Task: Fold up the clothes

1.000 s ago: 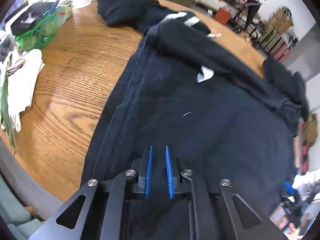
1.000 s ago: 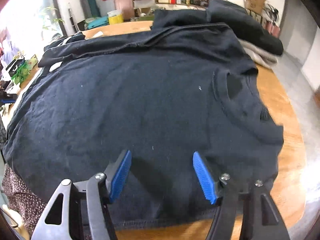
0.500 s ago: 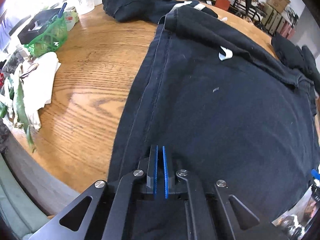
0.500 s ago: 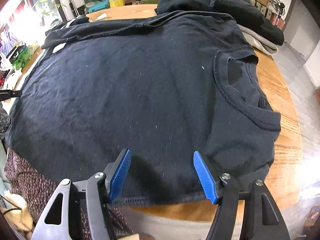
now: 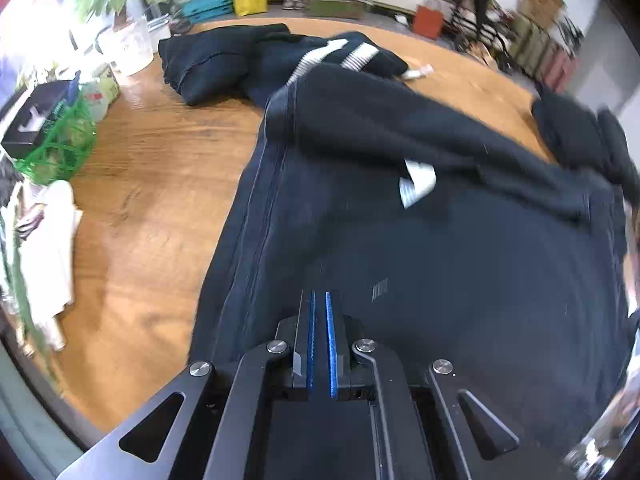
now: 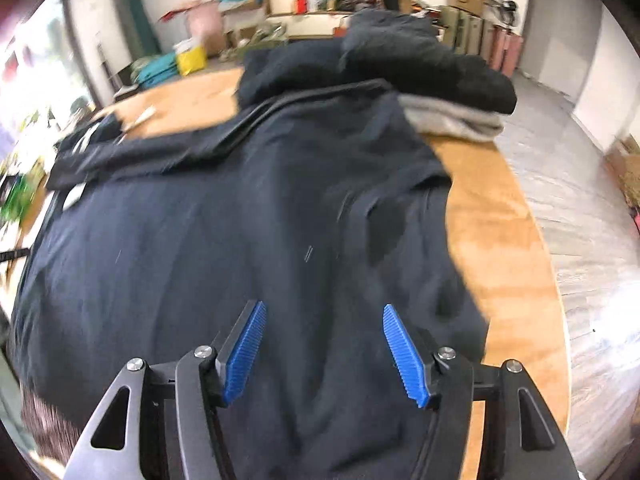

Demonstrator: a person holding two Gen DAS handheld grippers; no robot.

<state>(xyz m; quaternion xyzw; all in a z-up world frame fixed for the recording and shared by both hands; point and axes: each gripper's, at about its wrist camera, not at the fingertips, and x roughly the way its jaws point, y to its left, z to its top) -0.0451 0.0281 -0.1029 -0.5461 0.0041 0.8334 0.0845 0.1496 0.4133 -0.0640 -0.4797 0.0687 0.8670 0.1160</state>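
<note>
Since a second ago your left gripper [image 5: 319,300] has drawn its blue pads nearly together, a narrow gap left (whether cloth is pinched there, you cannot tell). Your right gripper [image 6: 322,322] keeps its pads spread wide, nothing between them, above the black T-shirt [image 6: 224,248]. T-shirt: spread flat across the round wooden table [image 5: 152,184], white tag [image 5: 416,182] showing. Also listed: dark striped garment [image 5: 256,60] at the far side; folded black and grey pile [image 6: 440,92] beyond the collar.
</note>
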